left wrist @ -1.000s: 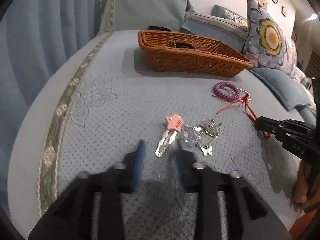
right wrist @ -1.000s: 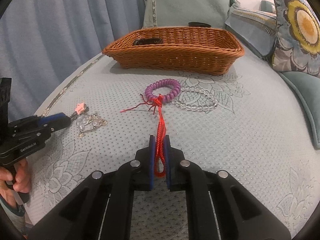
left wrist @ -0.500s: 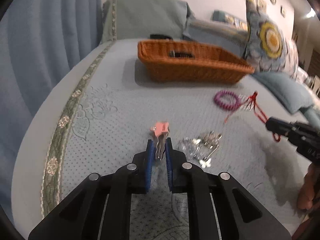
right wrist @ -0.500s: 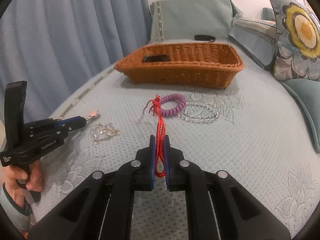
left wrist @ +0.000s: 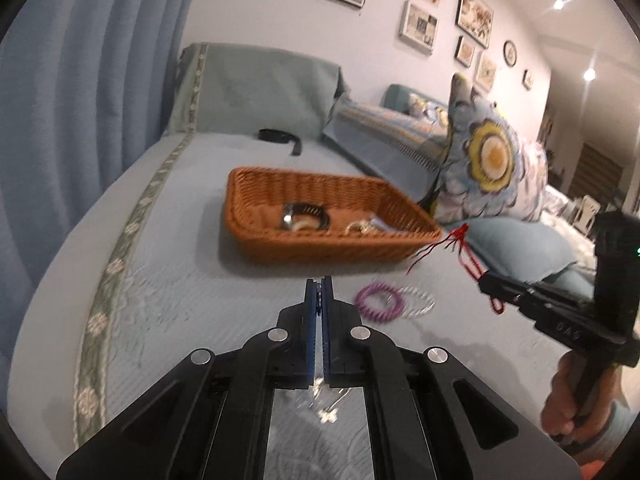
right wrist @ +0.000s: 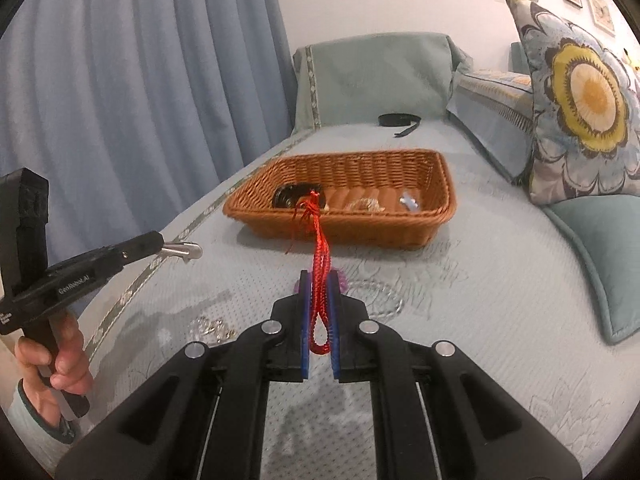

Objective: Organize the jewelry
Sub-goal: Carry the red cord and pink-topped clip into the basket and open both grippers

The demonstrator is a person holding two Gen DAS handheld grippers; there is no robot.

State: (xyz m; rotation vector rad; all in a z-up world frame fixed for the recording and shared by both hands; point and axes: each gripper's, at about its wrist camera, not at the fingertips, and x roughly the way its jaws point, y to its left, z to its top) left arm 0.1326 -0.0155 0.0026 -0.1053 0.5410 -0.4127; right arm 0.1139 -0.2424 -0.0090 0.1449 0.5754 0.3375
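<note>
My left gripper [left wrist: 319, 285] is shut on a silver hair clip, whose metal end [right wrist: 182, 249] sticks out of its tips in the right wrist view. My right gripper [right wrist: 319, 280] is shut on a red braided cord [right wrist: 319, 264], held above the bed; it also shows in the left wrist view [left wrist: 460, 246]. The wicker basket [left wrist: 256, 224] ahead holds a dark round piece [left wrist: 306, 216] and small pale items. A purple coil bracelet [left wrist: 379, 302] and a clear bead bracelet [left wrist: 418, 300] lie on the bedspread. Silver jewelry [right wrist: 210, 326] lies below the left gripper.
A flowered cushion [right wrist: 580, 108] and teal pillow [right wrist: 600, 240] stand at the right. A black strap [right wrist: 400, 120] lies behind the basket. A blue curtain [right wrist: 120, 80] hangs at the left edge of the bed.
Both grippers have risen off the bedspread and moved toward the basket. The left lifted the clip away from the silver jewelry; the right pulled the red cord off the purple bracelet.
</note>
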